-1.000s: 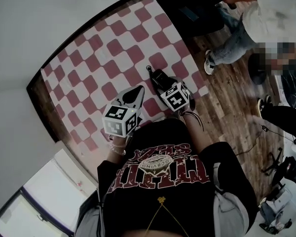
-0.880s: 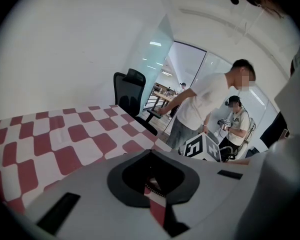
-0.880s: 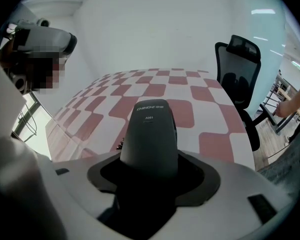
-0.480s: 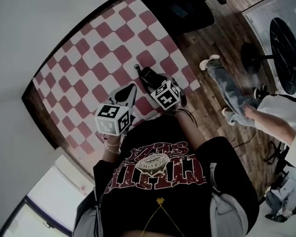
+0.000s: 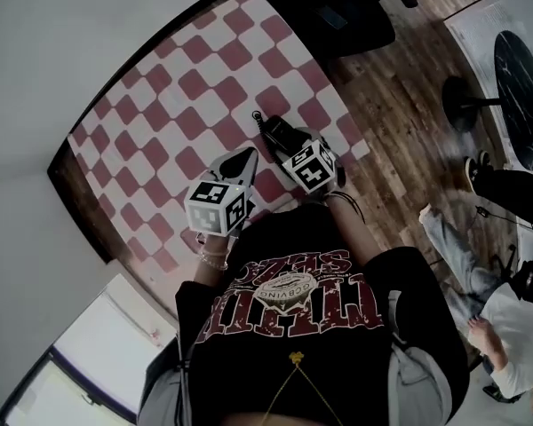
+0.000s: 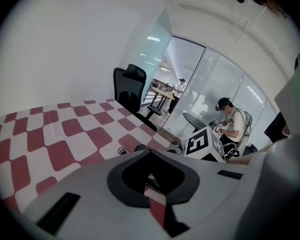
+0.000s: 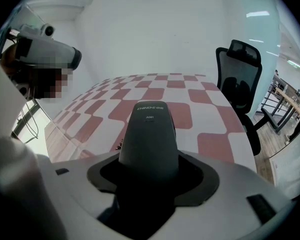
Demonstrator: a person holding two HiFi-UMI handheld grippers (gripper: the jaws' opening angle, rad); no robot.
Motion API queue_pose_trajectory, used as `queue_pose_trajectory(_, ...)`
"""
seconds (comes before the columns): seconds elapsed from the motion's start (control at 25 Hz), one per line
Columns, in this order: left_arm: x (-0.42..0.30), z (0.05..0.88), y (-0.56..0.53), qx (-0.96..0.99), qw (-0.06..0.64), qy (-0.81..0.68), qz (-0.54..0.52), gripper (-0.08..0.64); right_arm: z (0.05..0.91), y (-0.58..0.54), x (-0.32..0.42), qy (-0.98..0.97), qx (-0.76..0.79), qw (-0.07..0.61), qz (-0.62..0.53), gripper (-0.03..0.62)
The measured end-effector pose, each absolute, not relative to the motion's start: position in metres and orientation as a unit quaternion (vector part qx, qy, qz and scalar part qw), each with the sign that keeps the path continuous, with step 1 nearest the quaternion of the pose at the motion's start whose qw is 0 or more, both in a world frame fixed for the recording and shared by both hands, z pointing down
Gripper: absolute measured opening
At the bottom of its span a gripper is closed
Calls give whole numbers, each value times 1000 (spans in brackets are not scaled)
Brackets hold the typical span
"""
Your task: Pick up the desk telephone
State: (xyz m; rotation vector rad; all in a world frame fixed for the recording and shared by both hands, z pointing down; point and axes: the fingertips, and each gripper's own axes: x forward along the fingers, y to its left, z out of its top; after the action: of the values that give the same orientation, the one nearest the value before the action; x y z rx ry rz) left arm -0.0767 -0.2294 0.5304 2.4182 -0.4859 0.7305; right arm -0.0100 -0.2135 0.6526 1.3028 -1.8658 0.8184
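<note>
The desk telephone (image 5: 278, 134) is black, its coiled cord (image 5: 258, 119) trailing toward the middle of the red-and-white checked table (image 5: 169, 122). My right gripper (image 5: 290, 147) is shut on the telephone (image 7: 150, 134), whose dark body fills the gap between the jaws and points out over the table. Whether it is off the cloth I cannot tell. My left gripper (image 5: 245, 159) hovers just left of it, jaws together with nothing in them. The left gripper view shows its shut tips (image 6: 150, 152), the cord (image 6: 122, 151) and the right gripper's marker cube (image 6: 204, 144).
A black office chair (image 5: 338, 11) stands at the table's far right end (image 7: 239, 79). The table's dark edge (image 5: 75, 198) runs along the left. Wooden floor lies to the right, with another person (image 5: 506, 327) and a round black table (image 5: 520, 87).
Both grippers keep about the same pose, the right one still shut on the telephone. The head view has shifted a little, and the person on the floor has moved toward the lower right.
</note>
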Motion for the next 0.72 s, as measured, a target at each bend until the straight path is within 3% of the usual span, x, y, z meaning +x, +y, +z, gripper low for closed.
queue_pose_trajectory(0.72,-75,530,-224,905,280,-178,266,8,653,-210,-10,-721,494,371,313,278)
